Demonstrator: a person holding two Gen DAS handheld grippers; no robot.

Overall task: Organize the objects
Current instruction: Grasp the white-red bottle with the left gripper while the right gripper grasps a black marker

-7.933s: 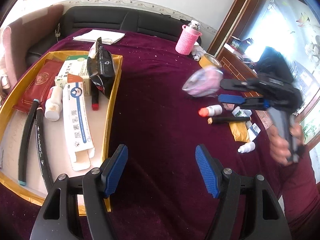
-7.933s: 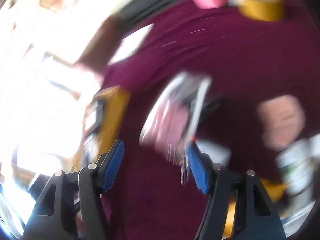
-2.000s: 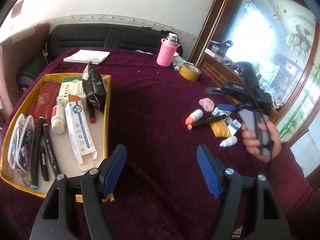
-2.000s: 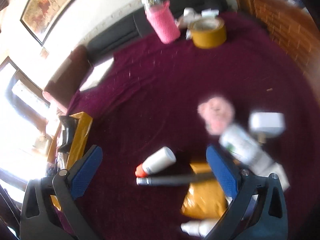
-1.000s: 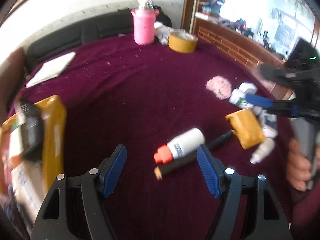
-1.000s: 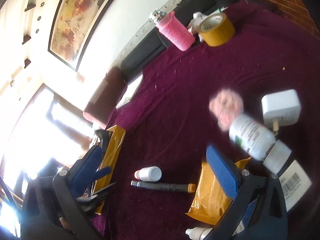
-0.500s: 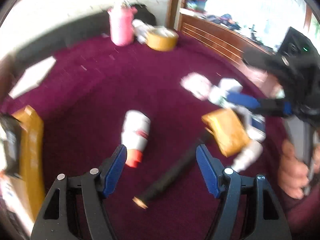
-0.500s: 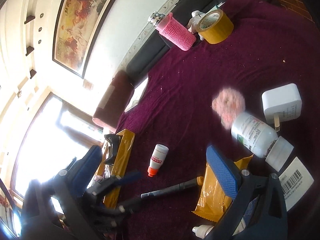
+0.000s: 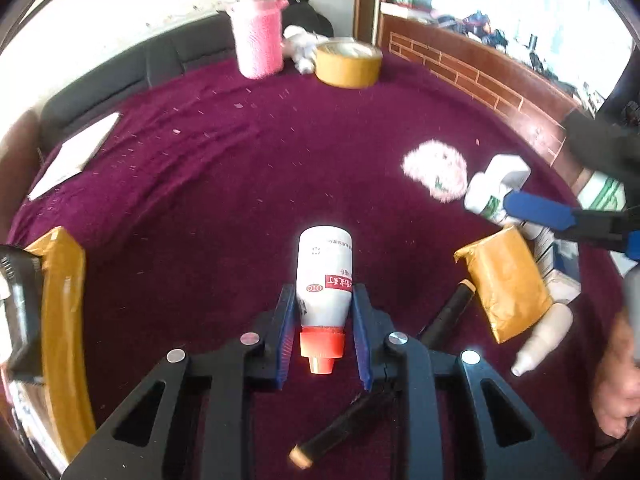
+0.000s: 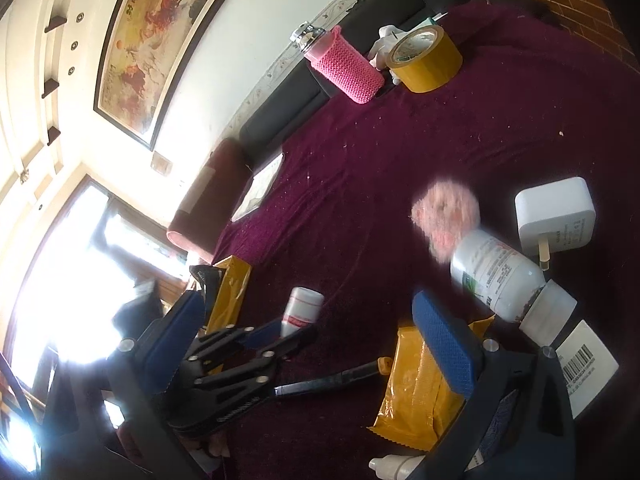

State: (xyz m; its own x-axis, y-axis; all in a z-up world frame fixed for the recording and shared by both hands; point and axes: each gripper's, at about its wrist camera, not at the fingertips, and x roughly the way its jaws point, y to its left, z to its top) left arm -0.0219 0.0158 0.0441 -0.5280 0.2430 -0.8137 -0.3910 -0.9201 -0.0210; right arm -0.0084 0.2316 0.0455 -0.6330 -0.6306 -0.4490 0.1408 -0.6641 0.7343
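Maroon velvet table (image 9: 200,168): my left hand-held gripper (image 9: 322,334) is closing on the orange-capped white plastic bottle (image 9: 325,276), bound for the yellow tray (image 9: 64,320) at nine o'clock; my right hand-held gripper (image 10: 308,344) waits, spread apart.

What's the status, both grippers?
Left gripper closing on white orange-capped bottle. Right gripper open, empty. Black pen lies beside bottle.

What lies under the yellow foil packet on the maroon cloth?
The yellow foil packet overlaps the orange-tipped end of the black pen and a small white dropper bottle; anything beneath it is hidden.
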